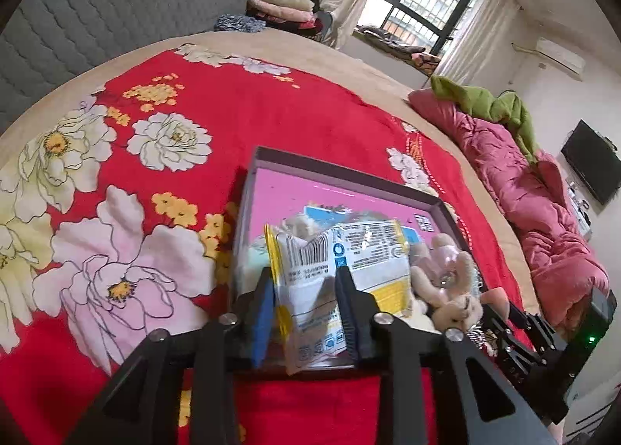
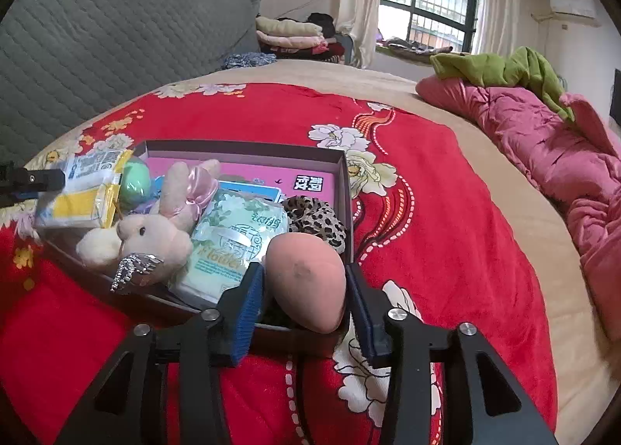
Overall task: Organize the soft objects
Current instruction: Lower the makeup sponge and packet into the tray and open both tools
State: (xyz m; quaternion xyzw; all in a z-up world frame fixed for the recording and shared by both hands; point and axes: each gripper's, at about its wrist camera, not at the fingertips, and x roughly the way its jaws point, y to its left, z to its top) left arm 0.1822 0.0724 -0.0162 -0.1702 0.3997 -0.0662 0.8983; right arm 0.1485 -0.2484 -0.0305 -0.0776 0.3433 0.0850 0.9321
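Observation:
A dark box with a pink floor (image 1: 271, 189) (image 2: 248, 150) lies on the red flowered bedspread. My left gripper (image 1: 304, 278) has a white, yellow and blue packet (image 1: 341, 251) between its fingers, over the box's near left corner; that packet shows in the right wrist view (image 2: 83, 189). My right gripper (image 2: 304, 278) has a peach egg-shaped sponge (image 2: 310, 286) between its fingers at the box's near right corner. In the box lie a beige plush bunny (image 2: 151, 227) (image 1: 450, 290), a pale green tissue pack (image 2: 233, 239), a leopard scrunchie (image 2: 314, 218) and a green sponge (image 2: 134, 179).
A crumpled pink quilt (image 2: 543, 142) with a green cloth (image 2: 504, 68) lies along the bed's right side. A grey padded headboard (image 2: 97, 49) stands behind. Folded clothes (image 2: 291, 35) are stacked beyond the bed, near a window. The right gripper's body (image 1: 543, 332) shows in the left wrist view.

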